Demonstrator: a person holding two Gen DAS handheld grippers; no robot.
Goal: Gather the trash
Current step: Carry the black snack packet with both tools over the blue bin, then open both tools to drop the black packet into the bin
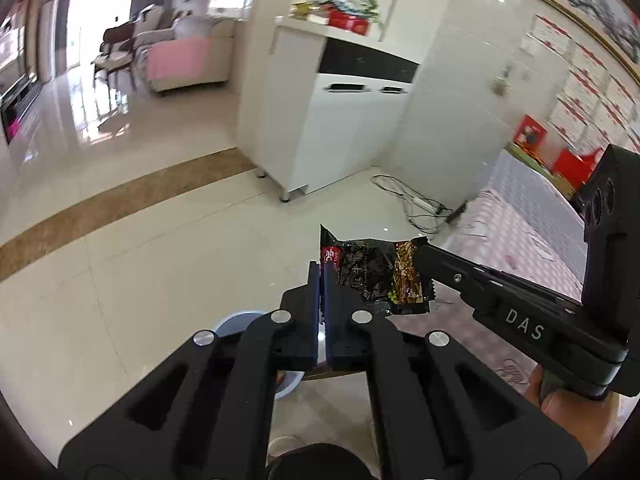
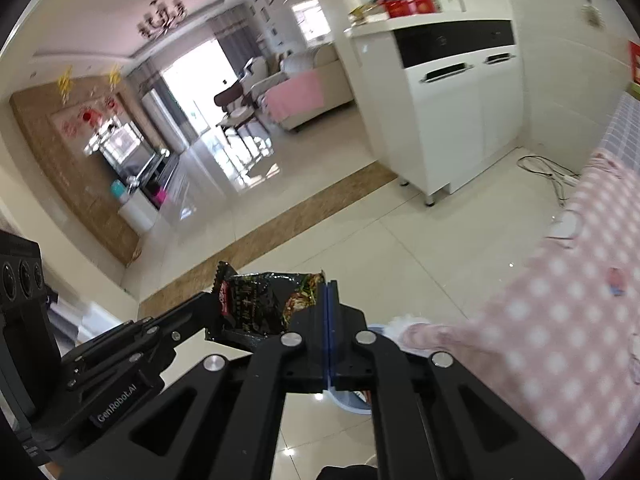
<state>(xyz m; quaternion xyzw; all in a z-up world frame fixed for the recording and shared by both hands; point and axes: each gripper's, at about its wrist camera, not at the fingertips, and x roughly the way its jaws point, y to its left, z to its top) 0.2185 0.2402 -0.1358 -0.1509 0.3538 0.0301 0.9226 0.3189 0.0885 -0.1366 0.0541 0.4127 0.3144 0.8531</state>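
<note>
A black, torn snack wrapper (image 1: 368, 276) with red and gold print hangs stretched in the air between both grippers. My left gripper (image 1: 322, 276) is shut on the wrapper's left edge. My right gripper (image 1: 420, 256) comes in from the right, shut on the opposite edge, with a hand (image 1: 560, 400) below it. In the right wrist view the same wrapper (image 2: 264, 300) spans from my right gripper (image 2: 330, 292) to my left gripper (image 2: 212, 300). A pale blue round bin (image 1: 236, 322) stands on the floor beneath the grippers, and its rim (image 2: 352, 404) shows partly behind the fingers.
A table with a pink checked cloth (image 2: 560, 320) runs along the right. A white cabinet (image 1: 320, 120) stands ahead on short legs, and cables with a power strip (image 1: 412, 200) lie on the tiles beside it. Glossy tile floor (image 1: 120, 240) stretches left toward a sofa.
</note>
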